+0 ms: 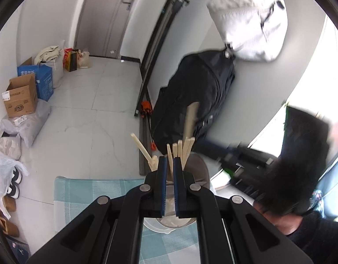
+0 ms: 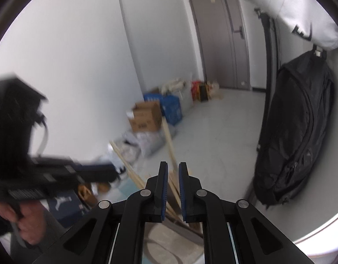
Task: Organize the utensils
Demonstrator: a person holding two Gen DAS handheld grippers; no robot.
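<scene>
In the left wrist view my left gripper (image 1: pixel 170 165) has its jaws nearly closed, with a pale wooden chopstick (image 1: pixel 169 154) standing in the narrow gap. Several more chopsticks (image 1: pixel 184 149) and a wooden spatula (image 1: pixel 192 118) stand upright in a brown holder (image 1: pixel 200 171) just beyond the fingertips. The right gripper (image 1: pixel 230 154) shows blurred at the right. In the right wrist view my right gripper (image 2: pixel 173 171) has a narrow gap between its jaws, and a chopstick (image 2: pixel 169 140) rises through that gap. More chopsticks (image 2: pixel 129 165) lean left. The left gripper (image 2: pixel 59 173) is blurred at the left.
A table with a teal checked cloth (image 1: pixel 87 193) lies under the holder. A white bowl rim (image 1: pixel 155 228) shows below the left gripper. A black bag (image 1: pixel 197 92) and a white bag (image 1: pixel 250 26) hang on the wall. Cardboard boxes (image 1: pixel 20 96) stand along the floor's left.
</scene>
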